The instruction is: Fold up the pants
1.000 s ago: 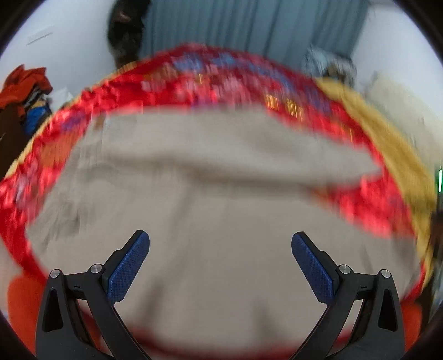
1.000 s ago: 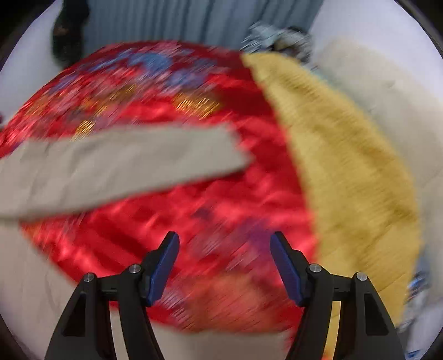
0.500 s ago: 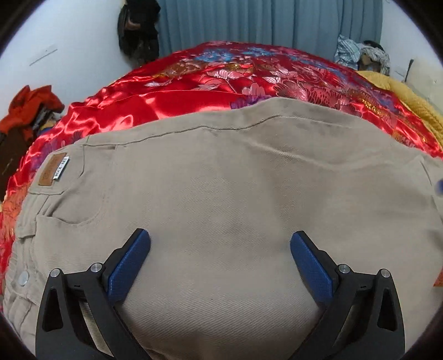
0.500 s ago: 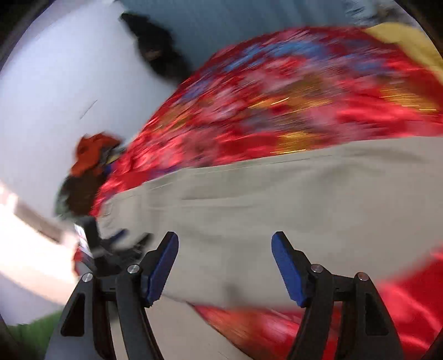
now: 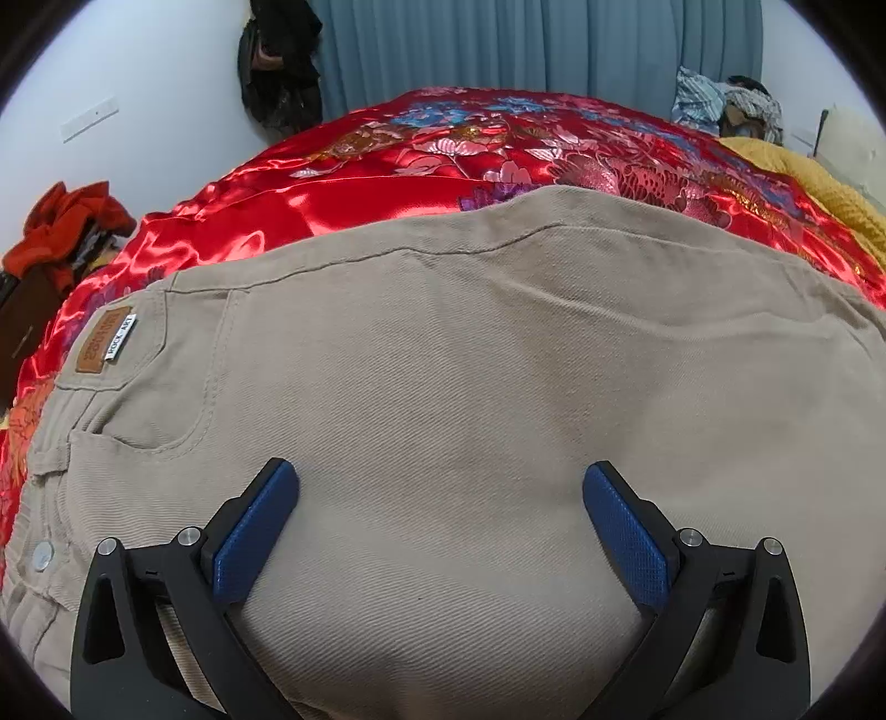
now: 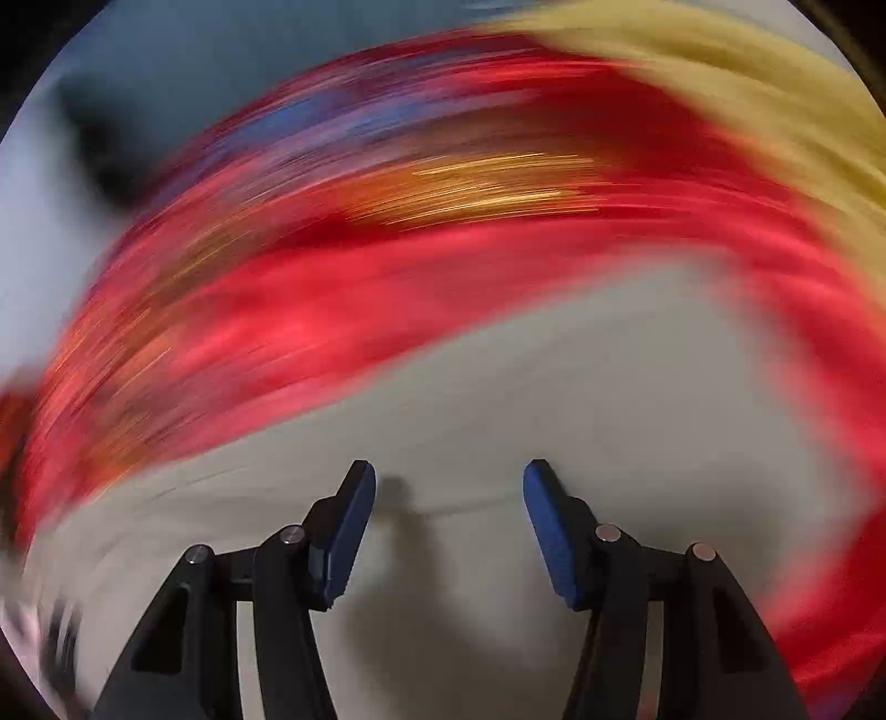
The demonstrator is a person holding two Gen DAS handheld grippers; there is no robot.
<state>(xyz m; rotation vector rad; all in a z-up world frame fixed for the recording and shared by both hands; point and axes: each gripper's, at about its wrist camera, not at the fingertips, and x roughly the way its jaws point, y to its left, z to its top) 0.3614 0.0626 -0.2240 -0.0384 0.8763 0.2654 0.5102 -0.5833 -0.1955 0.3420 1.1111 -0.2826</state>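
Both sets of jaws stand apart with nothing clamped between them. Largest under me is the red satin bedspread (image 5: 354, 183), embroidered with flowers, running back toward a grey-blue curtain (image 5: 531, 44); a mustard-yellow blanket (image 5: 819, 188) lies along its right edge. Spread flat on that satin are the khaki pants (image 5: 470, 387), filling most of my left wrist view, the waistband end to the left and the leg fabric running off to the right. My left gripper (image 5: 440, 487) hangs just over the seat of the pants, its blue pads (image 5: 252, 537) wide apart and the cloth smooth between them, not pinched. My right gripper (image 6: 448, 482) is over beige cloth of the pants (image 6: 554, 387) too, though that whole view is smeared by blur; its jaws have just been closing and stand narrower than my left ones, and whether the tips touch the fabric I cannot tell. Smaller details sit at the waistband: a brown leather brand patch (image 5: 102, 340) with a white tag beside it, the curved pocket opening below, and a metal button (image 5: 42, 549) near the left rim.
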